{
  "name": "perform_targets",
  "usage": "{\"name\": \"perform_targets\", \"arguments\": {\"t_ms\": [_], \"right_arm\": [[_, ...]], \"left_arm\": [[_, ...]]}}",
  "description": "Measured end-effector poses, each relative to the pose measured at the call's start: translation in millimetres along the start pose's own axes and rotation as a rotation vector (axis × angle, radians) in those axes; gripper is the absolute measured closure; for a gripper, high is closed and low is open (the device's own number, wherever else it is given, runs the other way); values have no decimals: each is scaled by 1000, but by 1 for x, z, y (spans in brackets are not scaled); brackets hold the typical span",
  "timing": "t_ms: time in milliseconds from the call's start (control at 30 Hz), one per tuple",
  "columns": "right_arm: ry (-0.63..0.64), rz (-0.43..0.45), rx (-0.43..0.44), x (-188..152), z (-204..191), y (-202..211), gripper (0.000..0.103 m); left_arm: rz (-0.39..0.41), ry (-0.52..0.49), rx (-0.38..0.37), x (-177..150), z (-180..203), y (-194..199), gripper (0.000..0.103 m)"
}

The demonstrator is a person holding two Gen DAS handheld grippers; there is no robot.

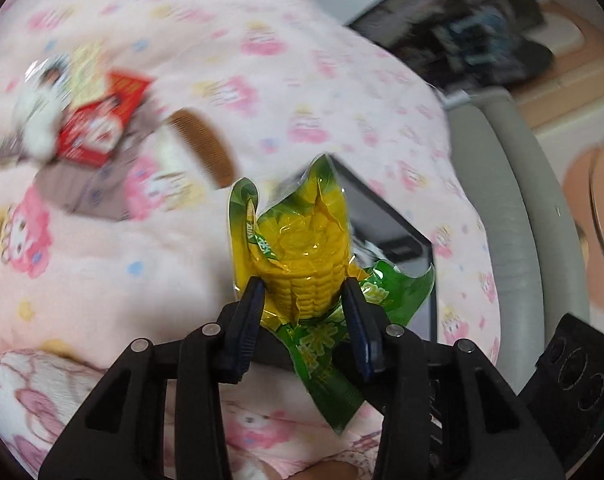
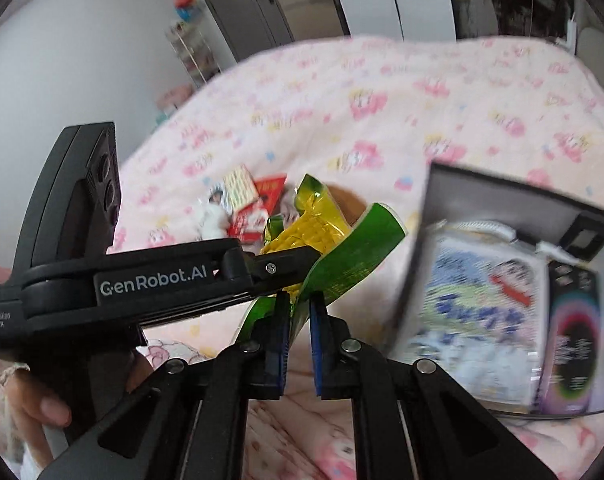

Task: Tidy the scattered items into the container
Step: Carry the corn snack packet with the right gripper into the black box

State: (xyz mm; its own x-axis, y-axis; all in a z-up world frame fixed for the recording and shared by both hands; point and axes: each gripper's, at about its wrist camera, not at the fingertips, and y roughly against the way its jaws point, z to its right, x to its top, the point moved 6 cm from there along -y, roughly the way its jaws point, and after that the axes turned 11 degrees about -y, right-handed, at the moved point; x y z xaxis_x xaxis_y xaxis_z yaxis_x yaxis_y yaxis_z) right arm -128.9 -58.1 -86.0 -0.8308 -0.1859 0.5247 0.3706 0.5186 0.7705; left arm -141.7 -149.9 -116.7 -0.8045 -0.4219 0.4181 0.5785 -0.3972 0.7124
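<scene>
Corn packet (image 1: pixel 302 256) clamped in left hand-held gripper (image 1: pixel 304 296), its green wrapper edge seemingly pinched by right hand-held gripper (image 2: pixel 300 308)

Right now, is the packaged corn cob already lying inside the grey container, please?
No, the packaged corn cob is held up between the left tongs, with the grey container behind it.

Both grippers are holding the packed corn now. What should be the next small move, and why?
Probably carry the corn packet across over the dark container before either gripper lets go. The left gripper clamps the cob, the right gripper pinches the green wrapper edge, and the packet hangs above the pink blanket, beside the container, not over it.
</scene>
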Motion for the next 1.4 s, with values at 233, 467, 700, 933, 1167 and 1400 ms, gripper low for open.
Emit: {"name": "perform_targets", "arguments": {"t_ms": [233, 467, 700, 933, 1167, 1400], "right_arm": [[-61, -13, -145, -5, 103, 37, 95], [-296, -51, -211, -35, 200, 46, 95], [-454, -50, -164, -42, 234, 46, 93], [-413, 14, -265, -12, 243, 55, 93], [-365, 7, -287, 7, 250, 35, 93], [-358, -146, -271, -18, 250, 8, 93]], "left_arm": [[-119, -137, -109, -18, 86, -79, 63], [-337, -278, -166, -51, 152, -167, 63], [-376, -473, -75, -63, 157, -185, 64], [-322, -408, -222, -42, 139, -156, 64], [-266, -335, -79, -30, 106, -157, 64], [-327, -360, -64, -40, 105, -175, 64]]}}
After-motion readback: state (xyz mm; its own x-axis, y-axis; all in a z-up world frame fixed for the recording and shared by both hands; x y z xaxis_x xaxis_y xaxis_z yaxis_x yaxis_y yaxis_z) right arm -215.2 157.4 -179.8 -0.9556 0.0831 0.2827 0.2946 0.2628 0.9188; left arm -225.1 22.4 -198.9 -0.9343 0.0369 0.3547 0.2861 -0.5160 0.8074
